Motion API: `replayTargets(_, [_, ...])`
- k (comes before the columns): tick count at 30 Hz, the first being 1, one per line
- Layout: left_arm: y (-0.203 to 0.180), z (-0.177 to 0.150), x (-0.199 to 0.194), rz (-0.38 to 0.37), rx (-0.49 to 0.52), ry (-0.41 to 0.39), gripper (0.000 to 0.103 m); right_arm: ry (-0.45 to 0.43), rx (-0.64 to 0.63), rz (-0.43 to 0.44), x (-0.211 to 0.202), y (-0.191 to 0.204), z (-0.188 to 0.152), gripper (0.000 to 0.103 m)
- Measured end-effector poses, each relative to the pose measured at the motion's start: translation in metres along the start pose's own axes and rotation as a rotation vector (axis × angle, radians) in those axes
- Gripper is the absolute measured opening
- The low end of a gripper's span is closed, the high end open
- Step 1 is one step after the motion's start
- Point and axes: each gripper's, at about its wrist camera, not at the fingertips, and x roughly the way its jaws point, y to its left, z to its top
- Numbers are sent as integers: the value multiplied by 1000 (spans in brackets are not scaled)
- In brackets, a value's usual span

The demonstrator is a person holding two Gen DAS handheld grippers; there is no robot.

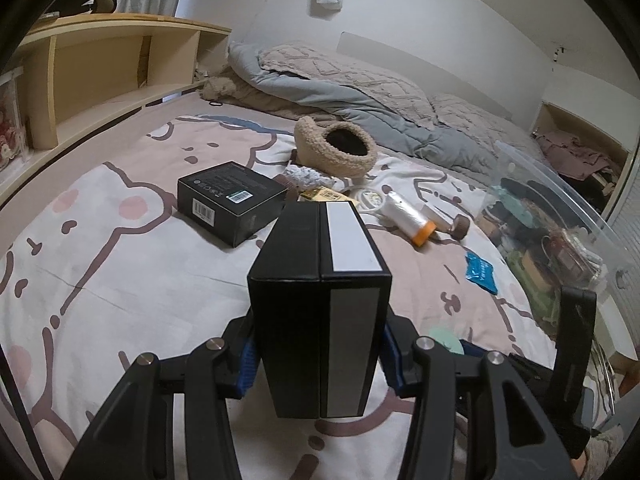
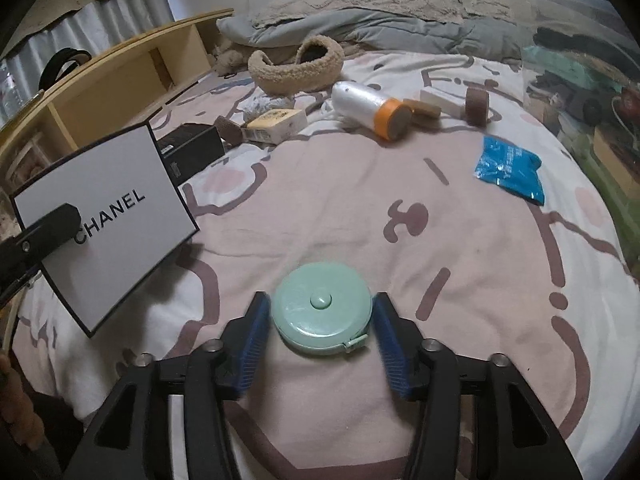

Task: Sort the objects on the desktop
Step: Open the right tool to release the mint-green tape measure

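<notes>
I have the left gripper clamped on the box, a black-and-white carton held on edge above the bed, both blue pads pressed against its broad faces. In the right wrist view the same box shows at 9 o'clock, printed face toward me, lifted off the sheet.

The right gripper has its fingers apart around the tape measure, a round mint case lying flat on the bed at 6 o'clock. The left pad sits just beside the case and the right pad stands a little off it; neither seems to press.

Farther out lie the rest: a black box at 10 o'clock in the left view, a fuzzy basket at 12, a bag roll at 12 to 1 in the right view, a blue packet at 2. A clear bin, already holding things, stands at 3 o'clock in the left view.

I judge this to be mid-sort: one item in hand, another bracketed. Next I'd carry the box to the bin, keeping it upright so it doesn't slip, and either close the right fingers squarely across the case's widest part or lift clear
</notes>
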Motion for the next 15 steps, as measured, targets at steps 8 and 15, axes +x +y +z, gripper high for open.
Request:
replayTargets(8, [-5,-3,-3,-73,-16,32,49,-127,37,21,-26,-8,9,99])
replayTargets(15, [-18,8,-10,-117,-22,44,49,-60,28,81,-15,-2,6,99])
